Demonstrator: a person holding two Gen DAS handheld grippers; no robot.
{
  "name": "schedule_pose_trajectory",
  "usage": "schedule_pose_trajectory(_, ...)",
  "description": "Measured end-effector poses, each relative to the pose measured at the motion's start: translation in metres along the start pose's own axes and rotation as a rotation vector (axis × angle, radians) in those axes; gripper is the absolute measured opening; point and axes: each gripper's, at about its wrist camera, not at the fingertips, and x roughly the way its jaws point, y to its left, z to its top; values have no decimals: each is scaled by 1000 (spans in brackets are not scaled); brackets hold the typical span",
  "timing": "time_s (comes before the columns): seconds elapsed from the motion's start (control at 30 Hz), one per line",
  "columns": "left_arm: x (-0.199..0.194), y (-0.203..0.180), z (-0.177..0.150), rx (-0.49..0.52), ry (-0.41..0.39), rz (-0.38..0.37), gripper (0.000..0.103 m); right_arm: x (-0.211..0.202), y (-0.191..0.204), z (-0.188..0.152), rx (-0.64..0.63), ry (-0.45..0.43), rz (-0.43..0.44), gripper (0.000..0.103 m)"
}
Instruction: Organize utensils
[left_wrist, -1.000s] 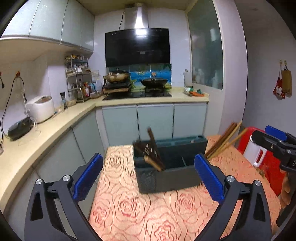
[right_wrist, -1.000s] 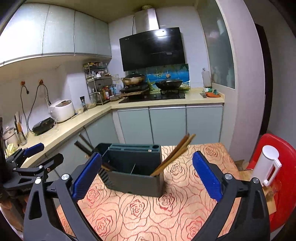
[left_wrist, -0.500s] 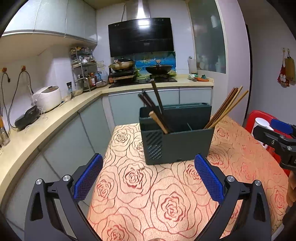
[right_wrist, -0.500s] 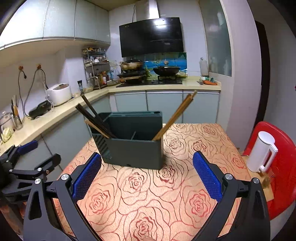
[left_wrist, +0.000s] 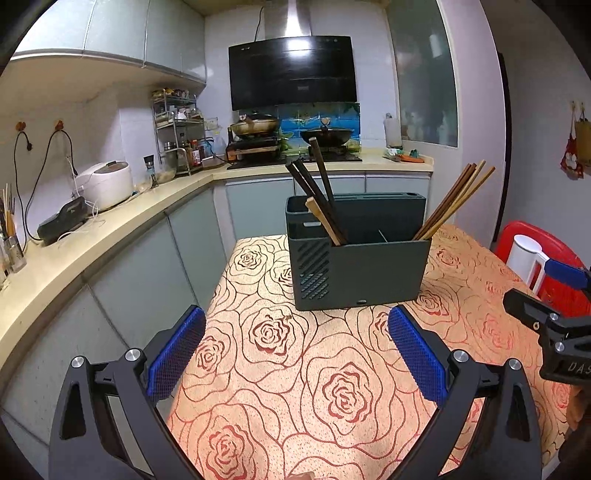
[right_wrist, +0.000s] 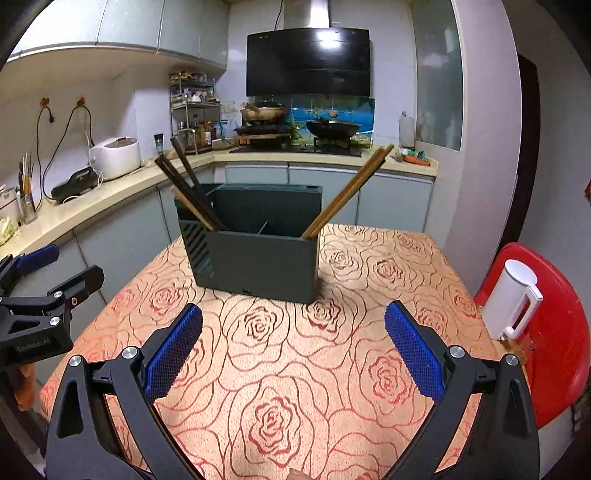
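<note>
Tablecloth (left_wrist: 295, 387) fills more view | holder (left_wrist: 369, 273) unmoved | both grippers (left_wrist: 295, 354) (right_wrist: 293, 350) lower, jaws spread, empty

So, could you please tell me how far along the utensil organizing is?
Sorting looks done: dark chopsticks lean at one end of the holder, light ones at the other. Nothing is in hand; the left hand-held gripper and right hand-held gripper are open. No loose utensils show on the table.

The left gripper (left_wrist: 295, 350) hung with its jaws spread wide, blue pads (left_wrist: 177, 354) facing each other and nothing between them. The right gripper (right_wrist: 293, 349) hung just the same, wide apart and empty-handed, blue pads (right_wrist: 413, 354) on both fingers. The two sat side by side, level, pointing far.
</note>
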Motion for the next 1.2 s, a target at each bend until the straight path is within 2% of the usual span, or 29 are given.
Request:
schedule_pose_trajectory(0.43,14,-5,-12,-8,43,-17,96,1,-11,-15,59,4,-3,96)
schedule_pose_trajectory(0.63,18,-7,-14,-6,53,-11,96,6,-9,-18,44,24,-3,96)
schedule_pose_trajectory(1.2,16,-6,-16,-22,64,-16,96,1,-7,-16,42,8,6,96)
